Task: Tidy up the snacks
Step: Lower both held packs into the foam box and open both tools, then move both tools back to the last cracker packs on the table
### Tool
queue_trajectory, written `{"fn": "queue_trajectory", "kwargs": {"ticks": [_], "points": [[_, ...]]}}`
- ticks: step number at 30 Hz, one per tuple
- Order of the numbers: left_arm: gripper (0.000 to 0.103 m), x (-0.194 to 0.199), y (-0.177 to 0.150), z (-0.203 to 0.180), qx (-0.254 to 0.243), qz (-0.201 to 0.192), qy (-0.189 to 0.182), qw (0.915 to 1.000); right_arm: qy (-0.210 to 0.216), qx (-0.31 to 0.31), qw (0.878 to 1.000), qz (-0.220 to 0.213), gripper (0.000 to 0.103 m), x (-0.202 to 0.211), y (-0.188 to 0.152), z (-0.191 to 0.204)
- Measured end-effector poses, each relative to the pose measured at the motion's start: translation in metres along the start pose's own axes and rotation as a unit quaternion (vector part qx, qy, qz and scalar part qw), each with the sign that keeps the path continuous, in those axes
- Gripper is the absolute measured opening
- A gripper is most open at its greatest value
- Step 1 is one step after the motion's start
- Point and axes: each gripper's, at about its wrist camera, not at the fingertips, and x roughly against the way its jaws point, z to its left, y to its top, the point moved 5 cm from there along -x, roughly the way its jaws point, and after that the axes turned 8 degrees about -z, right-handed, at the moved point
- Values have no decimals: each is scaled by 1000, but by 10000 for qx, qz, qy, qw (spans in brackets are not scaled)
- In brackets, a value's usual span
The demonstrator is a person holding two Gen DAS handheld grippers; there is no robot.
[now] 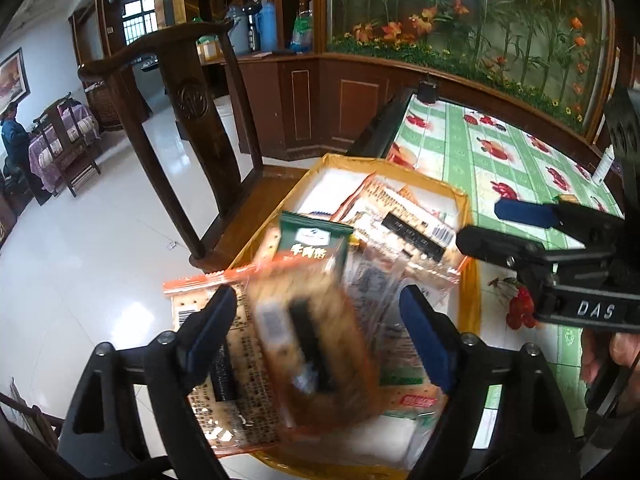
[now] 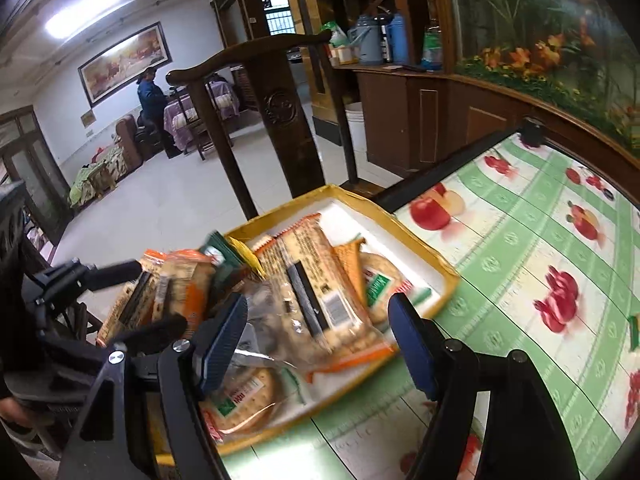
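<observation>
Your left gripper [image 1: 320,336] stands wide open, its blue-padded fingers [image 1: 428,336] spread on either side of a blurred, orange-edged clear cracker packet [image 1: 312,344] that sits between them; you cannot tell from the blur whether either pad touches it. Just ahead of that gripper, a green snack packet with white Chinese lettering [image 1: 310,244] stands tilted against the heap.

All of this lies in a shallow yellow-rimmed cardboard tray with a white floor [image 1: 466,204], which rests at the near-left corner of the tabletop covered by a green-checked, fruit-printed cloth [image 1: 516,160]. Farther ahead in the tray, a long orange-trimmed biscuit packet with a black strip and barcode [image 1: 404,220] lies flat.

Your right gripper [image 2: 320,340] is also open, holding nothing, with its fingers [image 2: 412,340] hovering over the tray's near edge. Between and just ahead of them lies the same long biscuit packet [image 2: 320,292], and below the left finger sits a clear packet of round crackers with a green and red label [image 2: 244,396]. To the right of this gripper the fruit cloth [image 2: 520,280] stretches away. To its left, your left gripper [image 2: 132,300] reaches into the snack heap.

Beyond the tray, past both grippers, a dark carved wooden chair back [image 1: 192,100] rises from the white tiled floor [image 1: 100,240].
</observation>
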Motion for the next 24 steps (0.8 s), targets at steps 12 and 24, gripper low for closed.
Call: {"fn": "queue_trajectory", "kwargs": {"ticks": [12, 24], "points": [[85, -7, 1, -69, -319, 35, -469, 9984, -560, -515, 9970, -126, 79, 52, -28, -56], [91, -16, 2, -174, -706, 184, -1120, 9910, -1624, -1266, 9786, -29, 79, 129, -90, -154]]}}
